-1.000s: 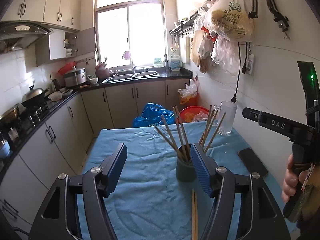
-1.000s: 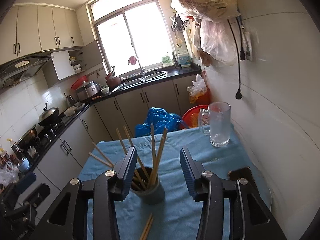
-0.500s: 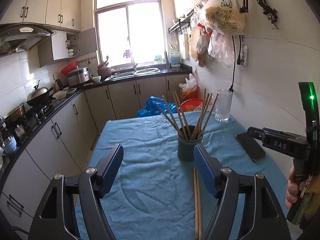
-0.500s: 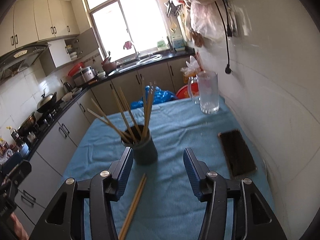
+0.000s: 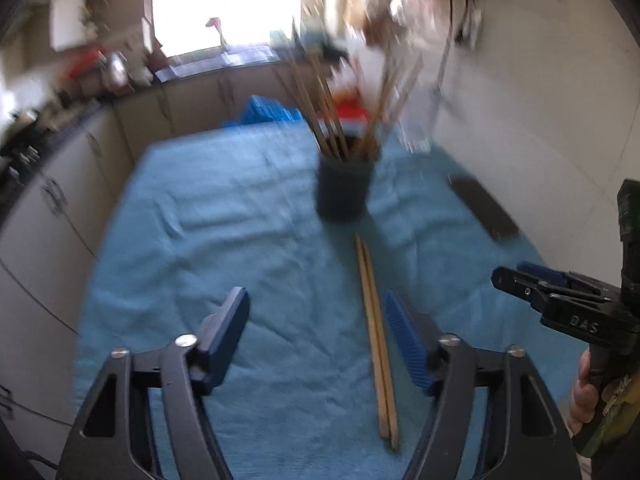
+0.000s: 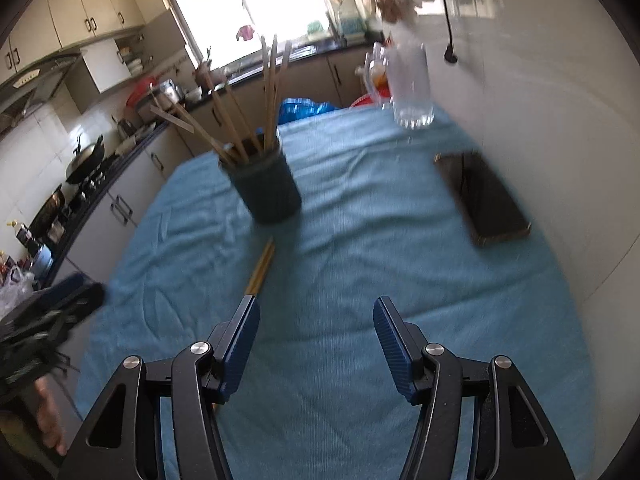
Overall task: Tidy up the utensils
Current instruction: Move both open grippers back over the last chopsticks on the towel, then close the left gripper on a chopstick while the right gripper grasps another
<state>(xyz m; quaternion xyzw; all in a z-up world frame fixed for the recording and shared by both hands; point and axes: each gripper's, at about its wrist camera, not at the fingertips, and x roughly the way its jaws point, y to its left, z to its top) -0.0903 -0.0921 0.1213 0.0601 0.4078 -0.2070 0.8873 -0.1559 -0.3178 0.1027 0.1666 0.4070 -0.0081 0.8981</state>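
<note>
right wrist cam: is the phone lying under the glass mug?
No. The phone lies flat on the blue cloth by the wall, clearly apart from the glass mug, which stands farther back.

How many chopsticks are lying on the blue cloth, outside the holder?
2. Both loose chopsticks lie side by side, touching, on the blue cloth in front of the dark holder, just inside the left claw's right finger.

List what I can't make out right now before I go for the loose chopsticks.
- Loose chopsticks: right wrist view, near ends hidden behind the right gripper finger.
- Holder: left wrist view, motion blur; chopstick count unreadable.
- Left gripper: whether its right pad touches the chopsticks, unclear.
</note>
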